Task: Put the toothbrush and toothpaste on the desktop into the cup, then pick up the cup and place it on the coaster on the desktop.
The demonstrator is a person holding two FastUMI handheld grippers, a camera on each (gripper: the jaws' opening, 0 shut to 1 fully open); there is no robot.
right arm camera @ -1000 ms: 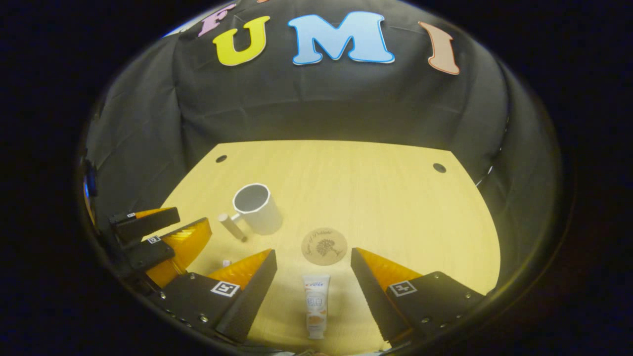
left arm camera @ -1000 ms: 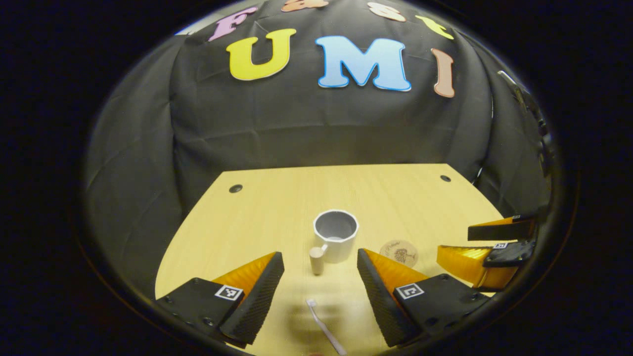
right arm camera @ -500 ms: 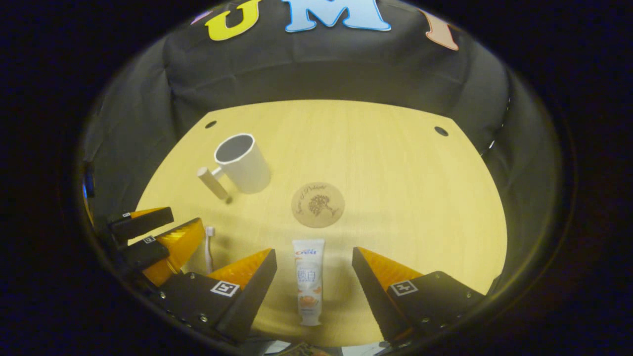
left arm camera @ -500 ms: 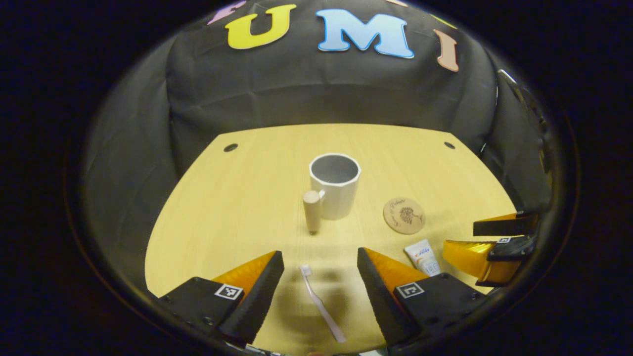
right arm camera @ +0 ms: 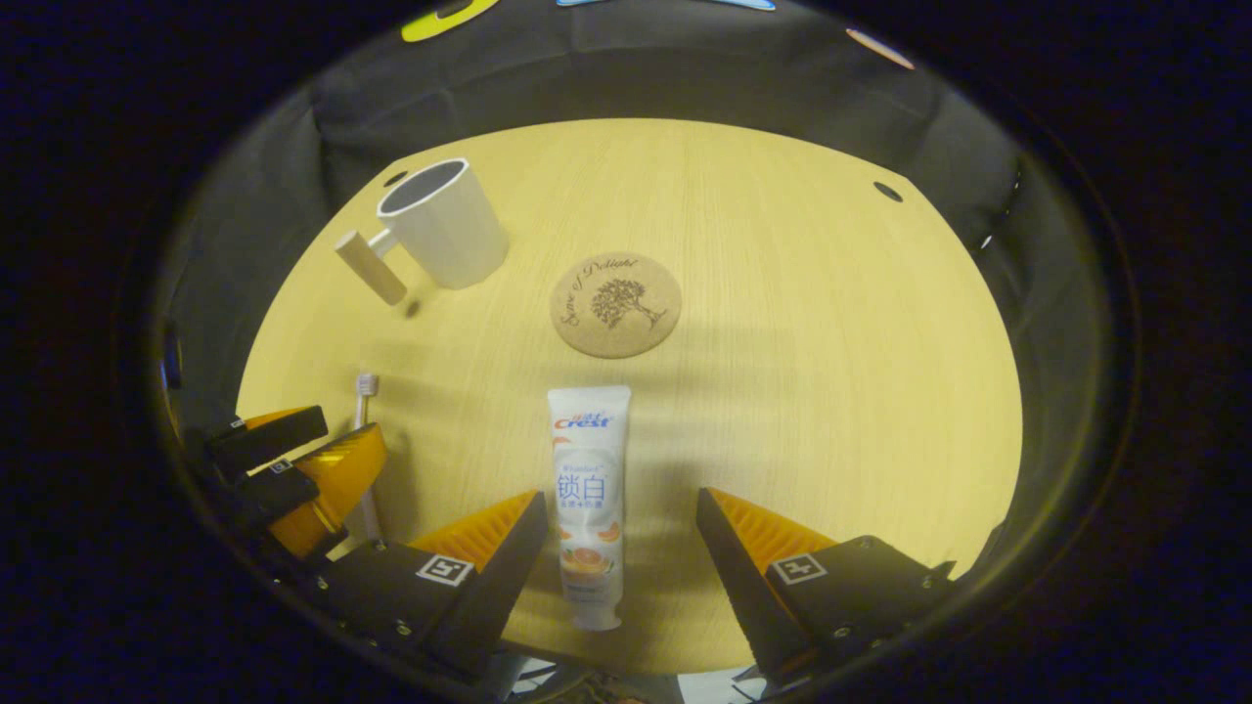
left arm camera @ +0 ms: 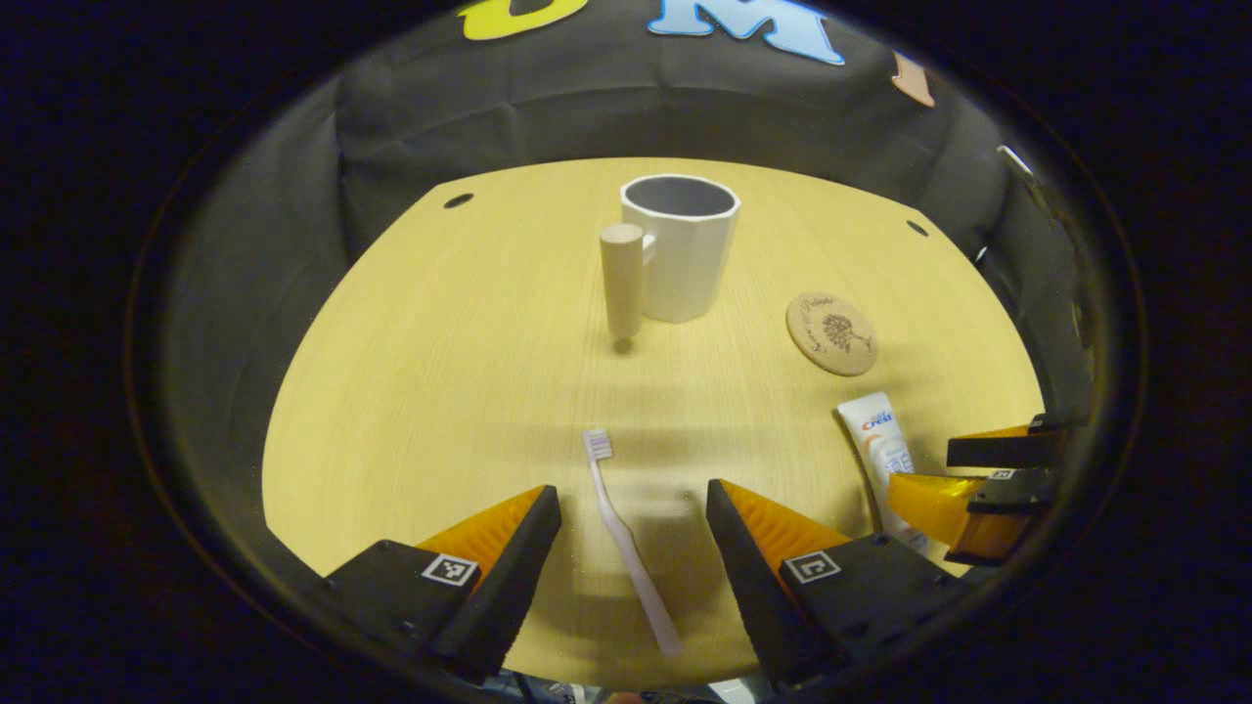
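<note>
I see L gripper (left arm camera: 634,499) jaws spread wide, angled downward. R gripper (right arm camera: 621,504) same: jaws apart, nothing clamped.

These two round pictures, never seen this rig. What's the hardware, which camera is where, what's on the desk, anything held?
No robot arm here: a person carries a two-finger hand-held gripper in each hand, and a fisheye camera rides on each, looking forward along its fingers.

In the left gripper view, the left hand-held gripper is open, its fingers straddling the toothbrush, which lies flat on the desk. The other gripper shows at that picture's right edge.

In the right gripper view, the right hand-held gripper is open around the toothpaste, also lying flat.

Farther back stand the empty white cup with a wooden handle, and the round coaster, bare. Nothing is held yet.
</note>
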